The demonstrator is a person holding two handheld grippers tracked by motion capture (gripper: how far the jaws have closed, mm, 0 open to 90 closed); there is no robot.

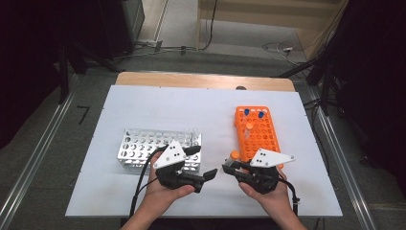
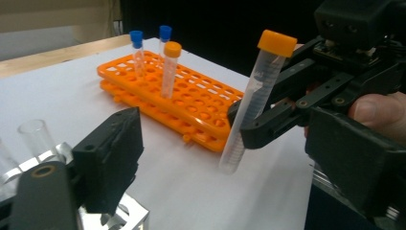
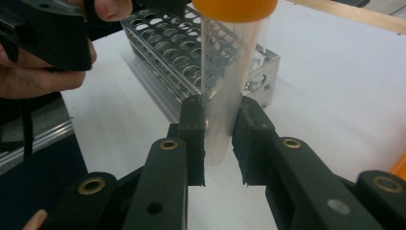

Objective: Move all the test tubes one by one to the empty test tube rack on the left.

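A: So, what has the right gripper [image 3: 219, 143] got?

B: A clear tube [image 3: 225, 86] with an orange cap [image 3: 234, 5]. Both pads press on the tube's lower half, and it stands roughly upright between them, with its rounded bottom poking out below the pads.

A: Where is it over the table [image 1: 143, 103]?

B: Near the front edge, in the gap between the two racks. In the left gripper view the tube [image 2: 251, 103] leans a little, its tip just above the white surface; I cannot tell whether it touches.

A: And the left gripper [image 1: 201, 165]?

B: Its jaws stand apart with nothing between them. One jaw shows at the lower left of its own view, the other at the right edge, and the held tube lies beyond them, in front. It points toward the right gripper [image 1: 227, 168], and the two are near each other but not touching.

A: The racks?

B: The metal rack [image 1: 143, 148] sits left of centre, just behind the left hand [image 1: 165, 191], and a bare glass tube [image 2: 36, 136] stands in it. The orange rack [image 1: 261, 136] lies to the right, behind the right hand [image 1: 270, 194]. Two blue-capped tubes [image 2: 138, 50] stand at its far end, with an orange-capped one [image 2: 170, 69] close by.
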